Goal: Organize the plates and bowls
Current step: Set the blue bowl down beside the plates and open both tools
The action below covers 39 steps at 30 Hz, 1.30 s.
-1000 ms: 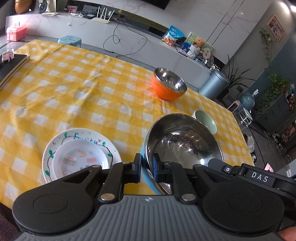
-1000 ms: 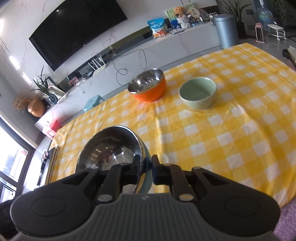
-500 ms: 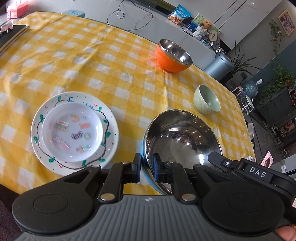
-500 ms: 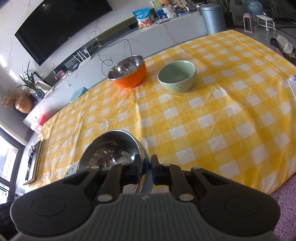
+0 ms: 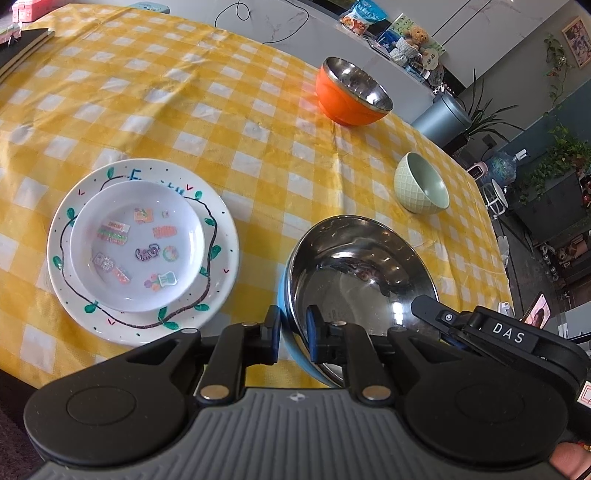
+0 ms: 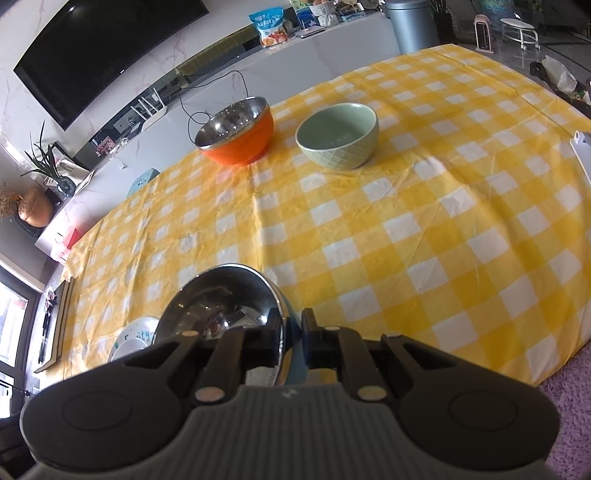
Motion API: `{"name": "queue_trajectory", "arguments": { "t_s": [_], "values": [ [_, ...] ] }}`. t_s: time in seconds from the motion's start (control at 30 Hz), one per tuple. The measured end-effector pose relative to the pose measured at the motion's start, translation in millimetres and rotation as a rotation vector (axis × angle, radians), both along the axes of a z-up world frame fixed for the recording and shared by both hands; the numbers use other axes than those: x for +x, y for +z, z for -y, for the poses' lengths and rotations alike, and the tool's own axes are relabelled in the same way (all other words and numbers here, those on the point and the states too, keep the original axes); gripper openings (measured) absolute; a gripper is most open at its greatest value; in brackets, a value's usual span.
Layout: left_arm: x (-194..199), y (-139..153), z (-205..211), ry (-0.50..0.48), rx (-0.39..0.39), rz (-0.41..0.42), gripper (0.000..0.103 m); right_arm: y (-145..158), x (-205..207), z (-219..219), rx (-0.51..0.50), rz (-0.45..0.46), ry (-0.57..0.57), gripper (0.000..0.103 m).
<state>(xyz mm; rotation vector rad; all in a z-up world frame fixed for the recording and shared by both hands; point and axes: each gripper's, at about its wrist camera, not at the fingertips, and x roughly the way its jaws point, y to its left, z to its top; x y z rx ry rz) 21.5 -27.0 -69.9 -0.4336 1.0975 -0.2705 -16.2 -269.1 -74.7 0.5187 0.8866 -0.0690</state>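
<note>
My left claw [image 5: 291,334] and right claw [image 6: 291,339] each pinch the rim of the blue steel-lined bowl [image 5: 360,273], sharing its weight, with the stacked plates [image 5: 142,245] at its nine o'clock.

A yellow checked cloth [image 6: 406,229] covers the bench. Behind it, a black television [image 6: 103,48] hangs on a marble wall above a long white cabinet [image 6: 332,48]; a grey bin [image 6: 410,26] stands beside it.
</note>
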Motion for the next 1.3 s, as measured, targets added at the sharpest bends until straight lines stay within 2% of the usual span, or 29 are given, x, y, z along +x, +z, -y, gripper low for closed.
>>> {"name": "queue_trajectory", "arguments": {
  "t_s": [0.4, 0.57, 0.67, 0.7, 0.8, 0.83, 0.9, 1.2, 1.3],
  "values": [
    [2, -5, 13, -0.044, 0.005, 0.037, 0.018, -14, 6, 7, -0.027, -0.022, -0.033, 0.009],
    [3, -5, 13, -0.053, 0.000, 0.038, 0.018, -25, 9, 10, 0.005, -0.069, -0.030, 0.009],
    [3, -6, 12, -0.053, -0.003, 0.038, 0.018, -28, 8, 11, 0.018, -0.066, -0.036, 0.009],
    [3, -6, 12, -0.051, -0.004, 0.037, 0.020, -27, 8, 10, 0.016, -0.066, -0.034, 0.010],
    [3, -4, 12, -0.046, -0.014, 0.049, 0.039, -25, 8, 10, 0.014, -0.054, -0.031, 0.013],
    [3, -3, 11, -0.045, -0.017, 0.059, 0.047, -24, 8, 10, 0.010, -0.047, -0.028, 0.017],
    [3, 1, 11, -0.042, -0.018, 0.081, 0.052, -20, 9, 10, -0.010, -0.035, -0.022, 0.026],
    [4, 18, 5, -0.018, 0.019, 0.170, 0.055, -5, 9, 1, -0.126, 0.047, 0.005, 0.033],
    [7, 25, 4, -0.013, 0.033, 0.200, 0.055, -1, 9, 0, -0.131, 0.077, 0.011, 0.033]
  ]
}}
